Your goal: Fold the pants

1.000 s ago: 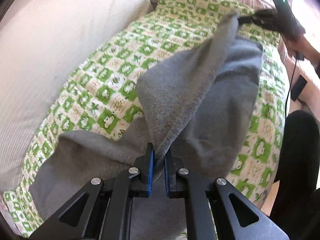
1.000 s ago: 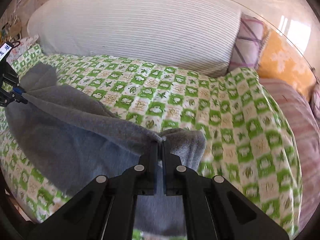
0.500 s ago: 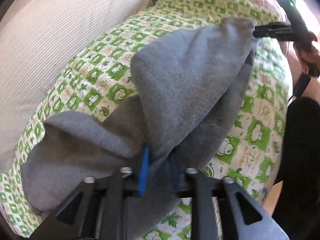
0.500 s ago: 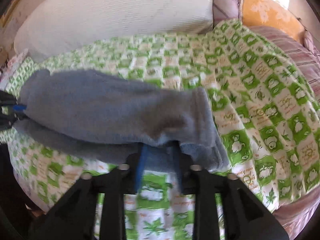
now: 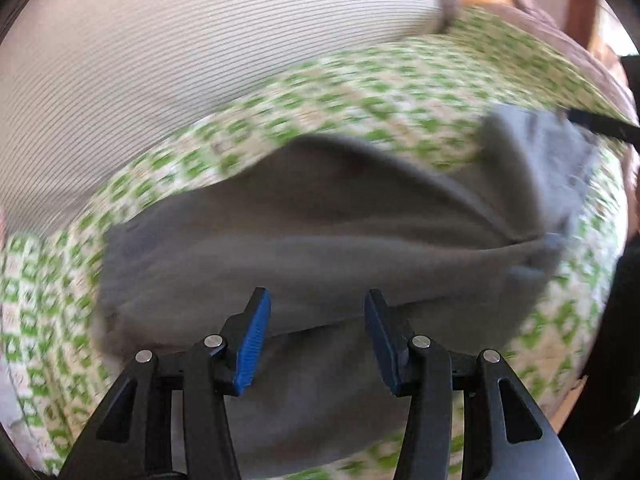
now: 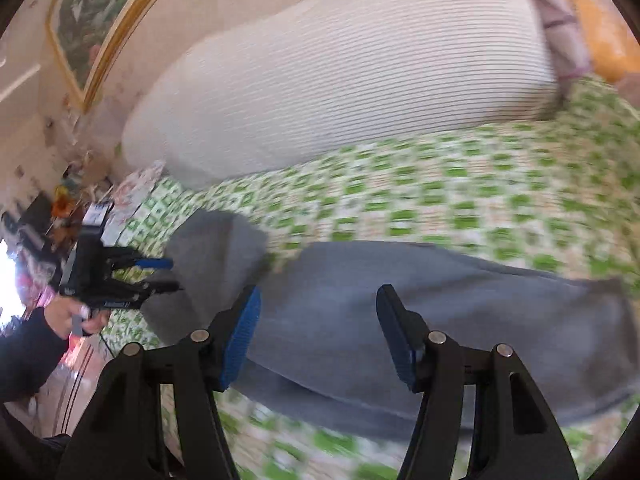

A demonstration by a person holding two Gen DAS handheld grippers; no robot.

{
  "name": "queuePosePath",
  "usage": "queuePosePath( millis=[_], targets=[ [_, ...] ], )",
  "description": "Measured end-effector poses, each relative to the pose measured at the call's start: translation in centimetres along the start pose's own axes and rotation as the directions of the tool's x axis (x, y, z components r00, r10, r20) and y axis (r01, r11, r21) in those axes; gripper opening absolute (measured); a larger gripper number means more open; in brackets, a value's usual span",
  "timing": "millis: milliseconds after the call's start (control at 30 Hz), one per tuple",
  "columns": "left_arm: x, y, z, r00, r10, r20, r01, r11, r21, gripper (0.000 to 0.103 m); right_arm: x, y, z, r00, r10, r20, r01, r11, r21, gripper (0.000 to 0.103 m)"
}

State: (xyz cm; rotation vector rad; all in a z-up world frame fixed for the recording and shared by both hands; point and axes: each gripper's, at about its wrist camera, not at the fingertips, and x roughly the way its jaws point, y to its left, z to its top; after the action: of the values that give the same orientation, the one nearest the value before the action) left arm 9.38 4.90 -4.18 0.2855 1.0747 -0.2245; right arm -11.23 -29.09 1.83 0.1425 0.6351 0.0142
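Note:
The grey pants [image 5: 360,240] lie folded lengthwise on the green checked sheet [image 5: 360,92], blurred by motion. My left gripper [image 5: 316,308] hovers over their near edge with its jaws opening, and the blue pads press on nothing. A black finger [image 5: 600,126] of my right gripper pokes in at the far right end of the cloth. From the right wrist, the pants [image 6: 440,312] stretch across the sheet. My right gripper [image 6: 318,300] stands above them, jaws opening, no cloth pinched. My left gripper [image 6: 175,276] shows at the left, just off the pants' end.
A long white striped bolster [image 6: 360,80] lies along the back of the bed. An orange pillow [image 6: 608,40] sits at the far right. A person's hand [image 6: 72,316] in a dark sleeve holds the left gripper. A framed picture [image 6: 92,20] hangs above a cluttered corner [image 6: 60,208].
Both grippers went from shut on the raised pants edge to jaws apart. The lifted layer now lies flat over the lower one, and both grippers have drawn back from the cloth.

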Motion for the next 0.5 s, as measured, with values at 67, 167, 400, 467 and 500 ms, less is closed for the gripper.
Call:
queuePosePath(
  millis=[67,167,400,467,500],
  targets=[
    [0.1,2.4,-0.2,1.0,0.022,-0.009,-0.023,0.999,-0.038,0.05,2.3,2.1,0.4,0.999,0.022,-0.035,-0.023,0.999,-0.025,0.062],
    [0.8,6.4,0.0,0.998,0.055,-0.028,-0.058,0.993,-0.104,0.051,5.8,4.7,1.2,0.995,0.053,-0.082,-0.057,0.997,-0.054,0.062],
    [3.1,15.0,1.1,0.989,0.114,-0.092,-0.132,0.964,-0.232,0.06,12.3,9.1,3.6,0.984,0.0,-0.176,-0.025,0.99,-0.138,0.072],
    [4.1,16.7,1.8,0.988,0.113,-0.11,-0.137,0.959,-0.249,0.063,13.8,9.6,4.3,0.979,-0.019,-0.201,-0.012,0.988,-0.154,0.074],
    [4.4,17.3,2.0,0.987,0.112,-0.116,-0.138,0.958,-0.251,0.066,14.6,9.6,4.6,0.976,-0.034,-0.217,0.0,0.987,-0.159,0.074]
  ],
)
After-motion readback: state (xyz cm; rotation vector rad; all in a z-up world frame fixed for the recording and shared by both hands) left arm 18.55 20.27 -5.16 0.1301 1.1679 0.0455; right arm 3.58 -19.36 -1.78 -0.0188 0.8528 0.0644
